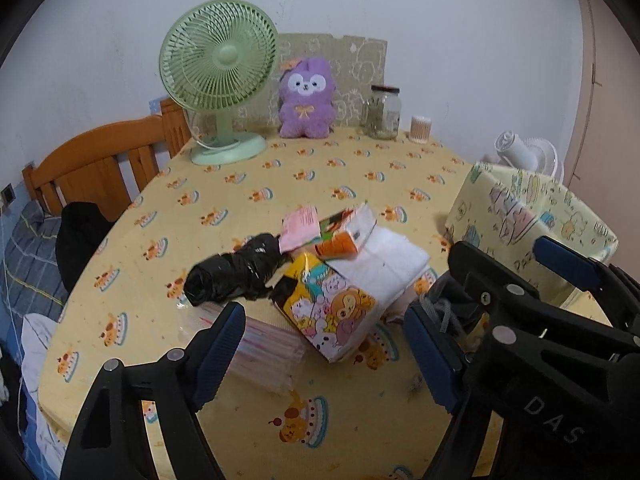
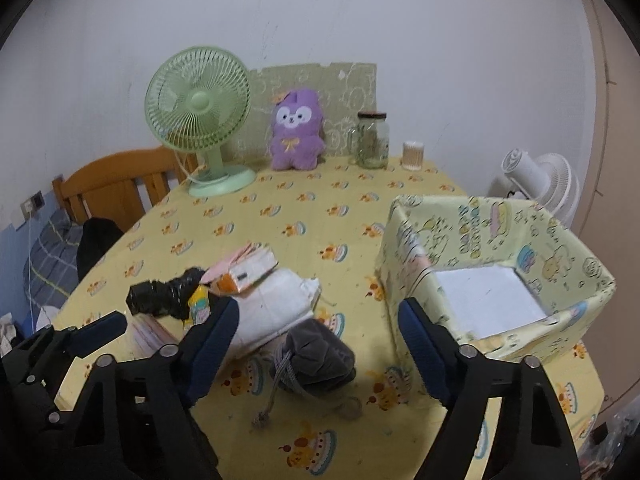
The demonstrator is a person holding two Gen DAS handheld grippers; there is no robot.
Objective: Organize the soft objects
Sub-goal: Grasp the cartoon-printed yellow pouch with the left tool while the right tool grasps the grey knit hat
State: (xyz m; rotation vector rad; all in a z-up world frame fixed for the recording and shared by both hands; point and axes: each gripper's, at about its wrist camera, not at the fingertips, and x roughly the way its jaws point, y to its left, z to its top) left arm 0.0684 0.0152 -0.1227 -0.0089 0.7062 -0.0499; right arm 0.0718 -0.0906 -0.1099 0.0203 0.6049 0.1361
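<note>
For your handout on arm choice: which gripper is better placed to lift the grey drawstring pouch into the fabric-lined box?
Right. The right gripper is open with the grey drawstring pouch between its fingers, and the box is on its side.

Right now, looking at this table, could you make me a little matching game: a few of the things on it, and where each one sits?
Things:
1. green fan
2. purple plush toy
3. grey pouch
4. patterned box

Places:
A. nearest, between the open right tongs
B. right side of the table
C. back left corner
D. back, against the wall, between fan and glass jar

Pairs: 1-C, 2-D, 3-A, 4-B
</note>
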